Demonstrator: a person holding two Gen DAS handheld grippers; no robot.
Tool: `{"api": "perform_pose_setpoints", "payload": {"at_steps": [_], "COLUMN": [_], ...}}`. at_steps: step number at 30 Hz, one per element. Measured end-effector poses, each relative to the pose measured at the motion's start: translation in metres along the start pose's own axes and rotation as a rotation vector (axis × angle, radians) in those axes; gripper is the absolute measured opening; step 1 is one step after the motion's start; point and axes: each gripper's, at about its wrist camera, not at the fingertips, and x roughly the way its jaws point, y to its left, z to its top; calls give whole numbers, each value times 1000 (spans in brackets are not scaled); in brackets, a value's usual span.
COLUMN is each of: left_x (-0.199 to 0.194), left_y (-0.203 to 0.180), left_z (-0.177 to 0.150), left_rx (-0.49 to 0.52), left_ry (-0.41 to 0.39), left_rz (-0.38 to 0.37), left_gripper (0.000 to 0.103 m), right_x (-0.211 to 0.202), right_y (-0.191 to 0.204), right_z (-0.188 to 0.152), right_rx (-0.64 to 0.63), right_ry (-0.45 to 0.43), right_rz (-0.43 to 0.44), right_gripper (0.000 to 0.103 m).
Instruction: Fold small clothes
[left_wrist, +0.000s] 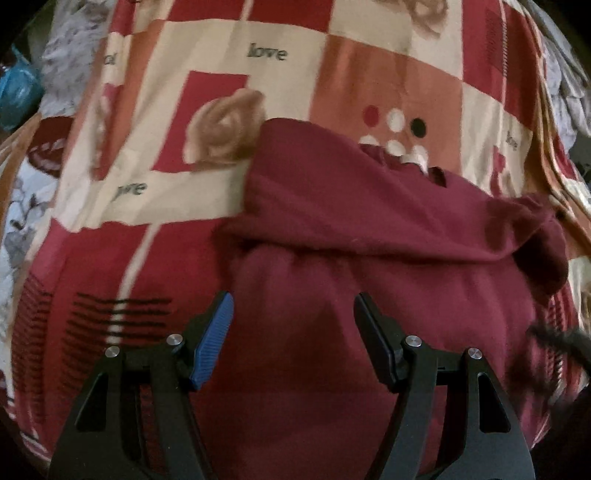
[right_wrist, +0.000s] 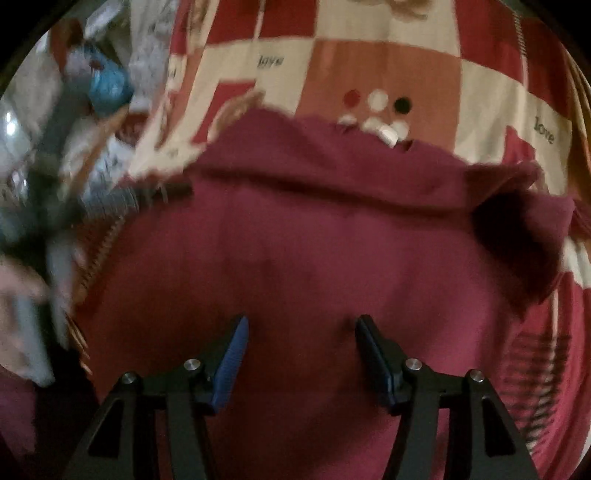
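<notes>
Our left gripper (left_wrist: 293, 306) and right gripper (right_wrist: 301, 328) hang spread and empty directly above the maroon garment (left_wrist: 369, 221), its folded edge running crosswise just ahead of both.

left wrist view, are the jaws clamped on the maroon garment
No, the left gripper has its jaws wide apart above the maroon garment, with no cloth pinched between them.
</notes>
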Motion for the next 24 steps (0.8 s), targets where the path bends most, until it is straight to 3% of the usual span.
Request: {"api": "perform_pose_setpoints", "payload": {"at_steps": [4,7,10,13,18,19,22,24], "left_x": [-6,0,10,20,26,27,29,28], "left_y": [-8,-15,-18,-17,-17,-17,-15,-12], "left_z": [14,29,35,35,35,36,36,37], "left_rx": [-19,-28,-30,-27,-17,-11,-10,-18], "left_ry": [-79,-95,-76,-44,-37,-38,-35,-35], "left_rz": [-56,-75,-74,-60,-52,-49,-47,-52], "left_gripper": [68,68,68,68,68,68,68,68], "right_x": [-43,-62,-50,-30,8,16,31,17], "right_y": [-71,-139,-199,-248,-293,-302,-315,-318], "right_z": [27,39,49,58,71,72,77,77], "right_rx": [197,388,536,658,796,820,818,826], "right_ry": [-166,-239,-205,-168,-155,-157,-149,-204], "right_rz": [-97,-174,-230,-198,-139,-126,-103,-80], "right_gripper": [61,77,77,77,77,74,16,9]}}
